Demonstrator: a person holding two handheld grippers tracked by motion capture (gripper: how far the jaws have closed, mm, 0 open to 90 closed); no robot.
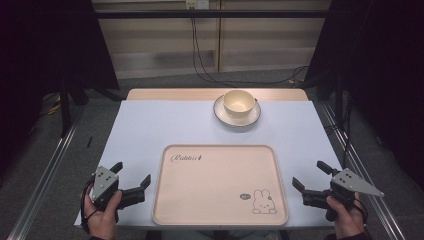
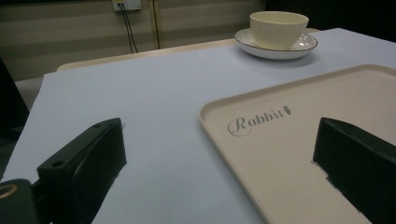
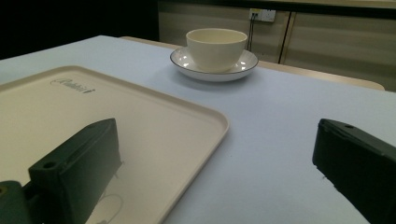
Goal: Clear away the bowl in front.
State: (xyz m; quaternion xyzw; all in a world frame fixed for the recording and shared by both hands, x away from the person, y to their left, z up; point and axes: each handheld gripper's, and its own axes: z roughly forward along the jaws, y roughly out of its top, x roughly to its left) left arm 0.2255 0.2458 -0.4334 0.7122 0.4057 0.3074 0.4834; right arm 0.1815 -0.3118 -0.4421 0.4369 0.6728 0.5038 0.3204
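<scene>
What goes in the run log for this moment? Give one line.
left tongs: open, left of tray | right tongs: open, right of tray | bowl: on saucer, far side | nothing held

Cream cup (image 1: 239, 102) sits upright in a dark-rimmed white saucer (image 1: 252, 118), way out ahead of the fingers (image 1: 145, 181), near the far edge of the pale blue worktop (image 1: 145, 125). Further off past the cup, black cables (image 1: 197, 55) hang from a wall socket (image 1: 196, 4) down to the grey floor (image 1: 165, 80).
</scene>
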